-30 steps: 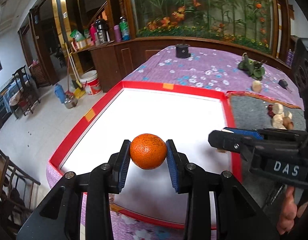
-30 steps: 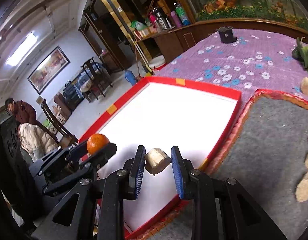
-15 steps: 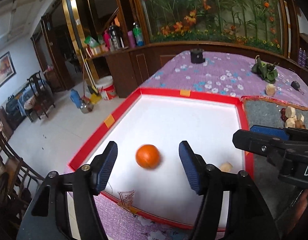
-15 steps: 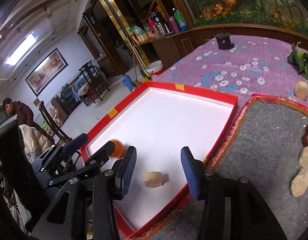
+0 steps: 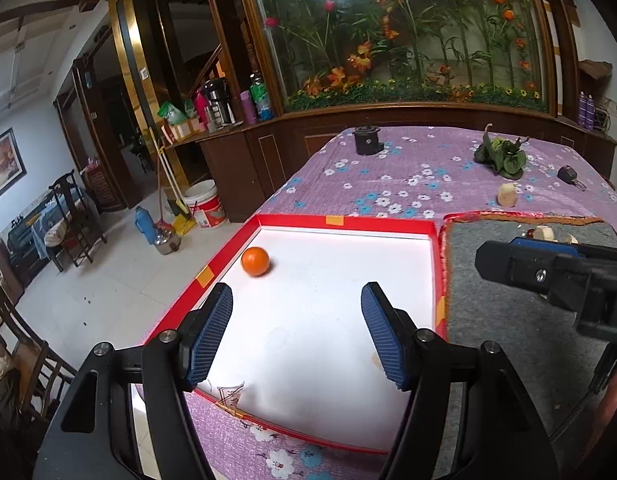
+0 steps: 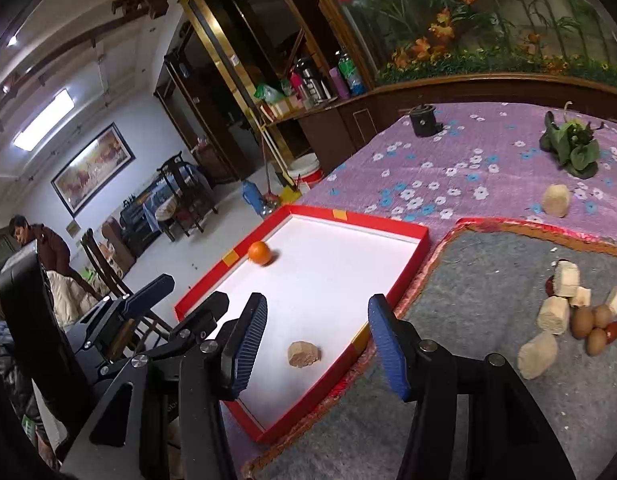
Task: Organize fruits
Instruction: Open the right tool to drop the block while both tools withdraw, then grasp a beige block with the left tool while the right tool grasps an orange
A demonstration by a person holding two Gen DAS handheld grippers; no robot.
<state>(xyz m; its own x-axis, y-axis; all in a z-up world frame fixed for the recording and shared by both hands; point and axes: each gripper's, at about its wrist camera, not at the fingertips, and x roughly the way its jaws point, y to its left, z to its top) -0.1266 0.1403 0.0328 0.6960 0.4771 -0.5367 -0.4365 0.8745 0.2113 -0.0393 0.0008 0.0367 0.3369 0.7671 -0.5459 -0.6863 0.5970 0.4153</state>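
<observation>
A long table under a purple flowered cloth [image 5: 408, 168] is filling most of the room in front of me. On it a shallow red-rimmed tray [image 5: 344, 221] with a white floor is sitting just beside a grey felt mat [image 6: 488, 280]. Over the tray's near end the left gripper [image 5: 296, 332] is hanging with its blue pads spread wide, holding nothing; the right gripper [image 6: 314, 340] is hovering alongside, its fingers likewise parted and empty. An orange [image 5: 255, 261] is lying inside the tray, close to its left wall. A tan chunk [image 6: 303, 354] is resting on the tray floor near the right wall, between the right gripper's fingers in its own view. More pale chunks and small brown fruits [image 6: 580, 322] are lying clustered on the mat.
</observation>
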